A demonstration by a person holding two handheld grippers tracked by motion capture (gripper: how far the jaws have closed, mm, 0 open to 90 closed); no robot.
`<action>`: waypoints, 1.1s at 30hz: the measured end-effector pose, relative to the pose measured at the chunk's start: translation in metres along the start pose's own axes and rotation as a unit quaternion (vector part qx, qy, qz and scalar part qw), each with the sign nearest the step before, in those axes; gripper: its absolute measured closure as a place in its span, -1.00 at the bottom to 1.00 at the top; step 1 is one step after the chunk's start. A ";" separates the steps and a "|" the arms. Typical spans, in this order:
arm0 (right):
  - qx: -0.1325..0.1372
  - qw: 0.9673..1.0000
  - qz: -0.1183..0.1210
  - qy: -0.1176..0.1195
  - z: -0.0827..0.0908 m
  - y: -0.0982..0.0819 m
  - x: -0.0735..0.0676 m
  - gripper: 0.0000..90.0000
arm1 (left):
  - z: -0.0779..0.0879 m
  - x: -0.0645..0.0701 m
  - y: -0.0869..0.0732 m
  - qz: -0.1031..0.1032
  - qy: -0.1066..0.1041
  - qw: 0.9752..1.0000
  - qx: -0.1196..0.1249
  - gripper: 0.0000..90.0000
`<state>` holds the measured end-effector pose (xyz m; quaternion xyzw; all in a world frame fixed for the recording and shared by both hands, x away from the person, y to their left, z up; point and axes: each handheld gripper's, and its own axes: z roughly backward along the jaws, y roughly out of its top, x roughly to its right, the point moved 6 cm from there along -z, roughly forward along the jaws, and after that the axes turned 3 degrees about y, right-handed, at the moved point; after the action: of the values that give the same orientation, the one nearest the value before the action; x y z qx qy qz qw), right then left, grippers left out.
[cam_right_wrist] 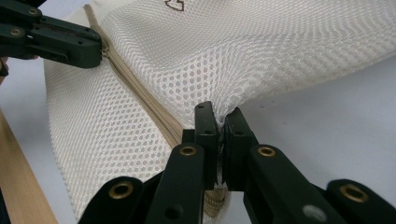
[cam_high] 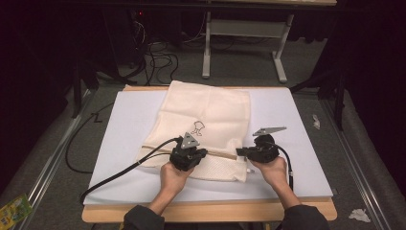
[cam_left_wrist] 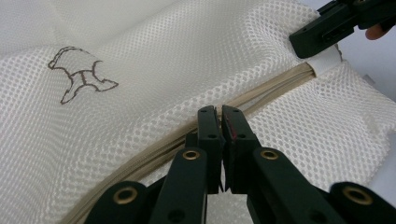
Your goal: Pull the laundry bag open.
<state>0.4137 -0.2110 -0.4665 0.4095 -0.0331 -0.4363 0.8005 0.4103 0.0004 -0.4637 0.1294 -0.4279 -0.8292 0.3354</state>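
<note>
Mesh bag (cam_high: 206, 124) lying flat on tabletop (cam_high: 124, 143). Right gripper (cam_right_wrist: 219, 122) fingers pinching bag's zip-end corner; left gripper (cam_left_wrist: 219, 112) fingers clamping on zipper (cam_left_wrist: 154, 147), prob. the slider. Next: pulling slider along while right's anchoring.

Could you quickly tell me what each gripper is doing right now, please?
Left gripper: shut on the zipper of the mesh laundry bag.
Right gripper: shut on the mesh laundry bag's edge at the zipper's end.

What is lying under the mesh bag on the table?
The mesh bag lies flat on a white board that rests on the wooden table. Anything between bag and board is covered. The bag's inside cannot be seen either.
</note>
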 end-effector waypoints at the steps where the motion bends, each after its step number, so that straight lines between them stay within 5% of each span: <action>1: 0.000 1.000 -0.001 0.000 0.000 0.000 0.000 0.96 | 0.001 -0.001 0.000 0.001 -0.002 1.000 0.000 0.94; 33: -0.006 1.000 -0.001 -0.006 0.001 -0.002 0.003 0.96 | 0.010 -0.011 -0.004 0.012 0.007 1.000 0.008 0.94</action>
<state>0.4138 -0.2145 -0.4680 0.4018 -0.0346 -0.4398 0.8024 0.4117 0.0155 -0.4617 0.1325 -0.4335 -0.8210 0.3471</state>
